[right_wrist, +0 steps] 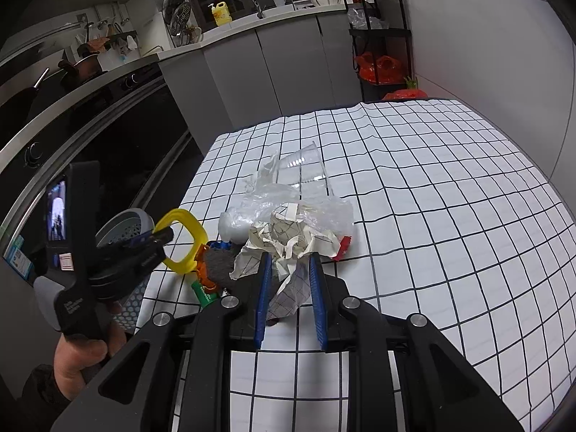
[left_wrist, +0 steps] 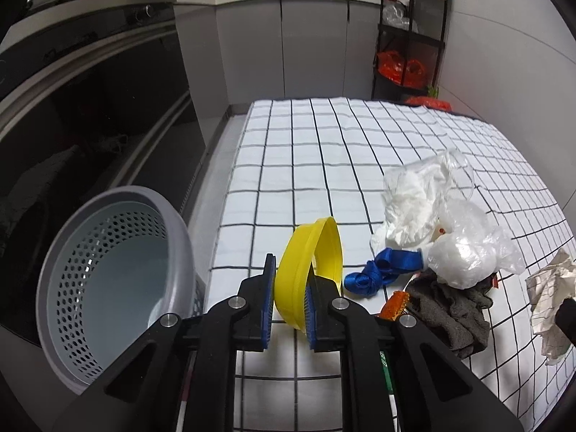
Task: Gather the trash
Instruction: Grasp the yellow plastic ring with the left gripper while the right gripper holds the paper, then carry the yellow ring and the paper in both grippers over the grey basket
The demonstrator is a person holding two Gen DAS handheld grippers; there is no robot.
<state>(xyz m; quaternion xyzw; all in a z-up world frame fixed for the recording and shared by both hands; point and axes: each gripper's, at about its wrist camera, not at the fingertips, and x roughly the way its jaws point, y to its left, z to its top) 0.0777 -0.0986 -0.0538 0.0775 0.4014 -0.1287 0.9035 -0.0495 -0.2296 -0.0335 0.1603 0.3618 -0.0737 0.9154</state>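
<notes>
Yellow plastic ring (left_wrist: pixel 309 270) is being pinched by the left gripper (left_wrist: pixel 288 309) beside the grey basket (left_wrist: pixel 108 277); right gripper (right_wrist: pixel 289 300) is clasping crumpled paper (right_wrist: pixel 288 252) above the tabletop (right_wrist: pixel 432 198).

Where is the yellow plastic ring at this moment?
In the left wrist view, the yellow plastic ring is held between the left tool fingers, above the checked tablecloth, right of the grey perforated basket.

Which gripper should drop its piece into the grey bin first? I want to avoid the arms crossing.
Left. The left gripper already holds the yellow ring, with the grey perforated bin just to its left. The right gripper, around crumpled paper, sits farther from the bin, behind the left one.
</notes>
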